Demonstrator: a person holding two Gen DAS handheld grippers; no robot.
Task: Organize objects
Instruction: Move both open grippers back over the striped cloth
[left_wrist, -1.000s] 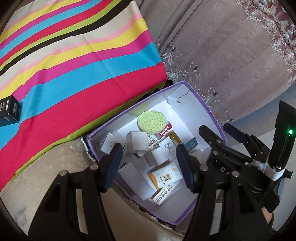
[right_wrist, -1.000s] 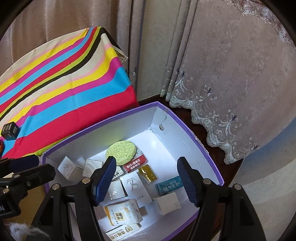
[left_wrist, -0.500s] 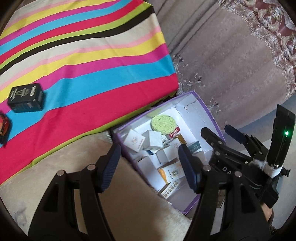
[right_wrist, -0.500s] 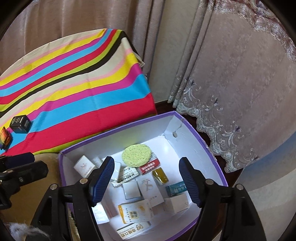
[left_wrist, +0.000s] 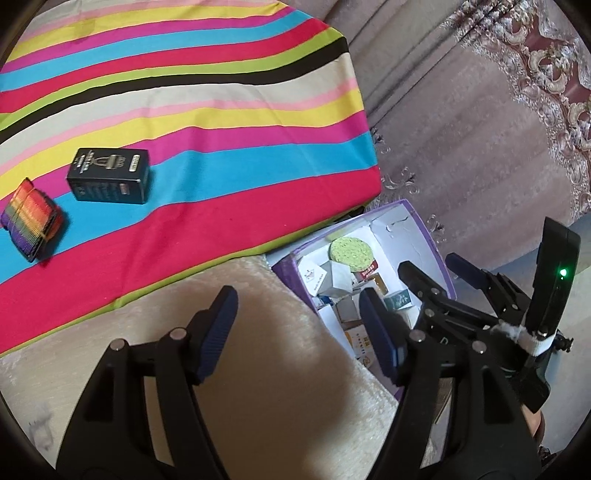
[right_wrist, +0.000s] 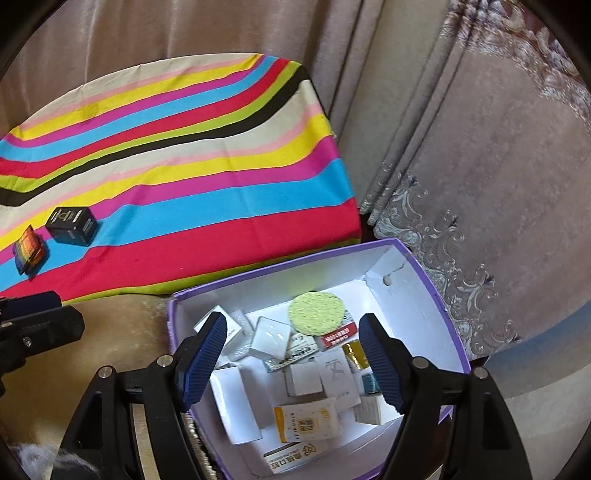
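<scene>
Curtains of grey embroidered fabric (right_wrist: 498, 184) hung behind the purple cardboard box (right_wrist: 436, 284) of small cartons. Both left gripper (left_wrist: 295, 328) and right gripper (right_wrist: 291, 358) had just been opening, empty; a black rectangular carton (left_wrist: 109, 181) and rainbow-striped card pack (left_wrist: 31, 218) lay on the striped cloth (left_wrist: 184, 92).

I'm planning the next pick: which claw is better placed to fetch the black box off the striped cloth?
Left, probably. The left claw, open and empty, faces the black box; the right claw hangs over the purple box.
</scene>
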